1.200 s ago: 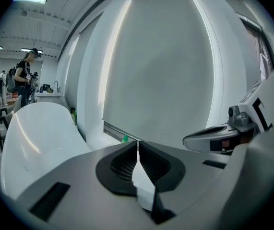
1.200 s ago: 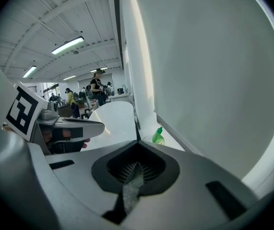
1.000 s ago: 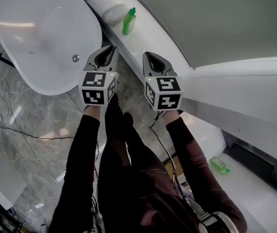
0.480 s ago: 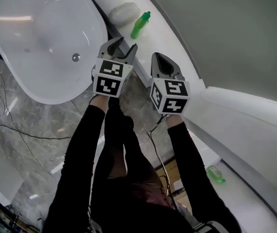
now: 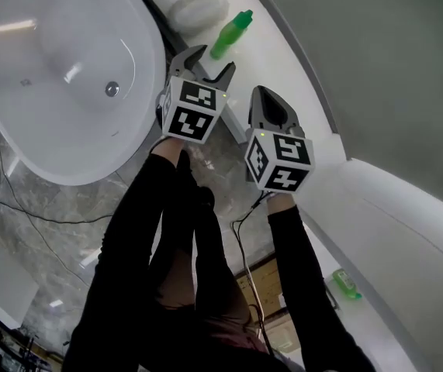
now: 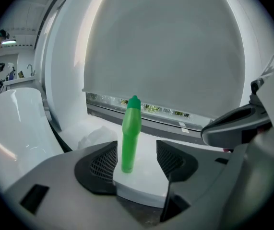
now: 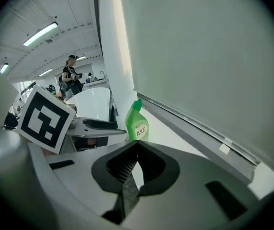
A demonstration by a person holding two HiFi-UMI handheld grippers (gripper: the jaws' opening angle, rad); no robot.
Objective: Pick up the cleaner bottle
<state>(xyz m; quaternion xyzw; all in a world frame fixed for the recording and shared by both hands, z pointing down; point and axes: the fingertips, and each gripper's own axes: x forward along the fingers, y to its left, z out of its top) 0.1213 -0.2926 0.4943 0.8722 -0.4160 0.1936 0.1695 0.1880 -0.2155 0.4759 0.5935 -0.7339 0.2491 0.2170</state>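
Both of my arms, in black sleeves (image 5: 140,231), reach forward and down toward the white ledge (image 5: 264,56), with the two grippers side by side at its near edge. The left gripper (image 5: 210,63) is the one further onto the ledge and tilts downward, its marker cube (image 5: 194,111) facing up at me. Its jaws are spread wide and opening. In the left gripper view the cleaner bottle (image 6: 131,138) shows in the gap between the ribbed pads (image 6: 104,164), and neither pad touches it. The right gripper (image 5: 266,101) hangs over the ledge's edge, a little nearer to me. Its jaws are pressed together with nothing between them.

The bottle is green and stands upright on the ledge, just beyond the left gripper's tips. A white bundle (image 5: 198,8) lies further along the ledge, past the bottle. In the right gripper view I can read "AXE" on the bottle's label (image 7: 139,130). The bathtub (image 5: 58,68) runs alongside the ledge.
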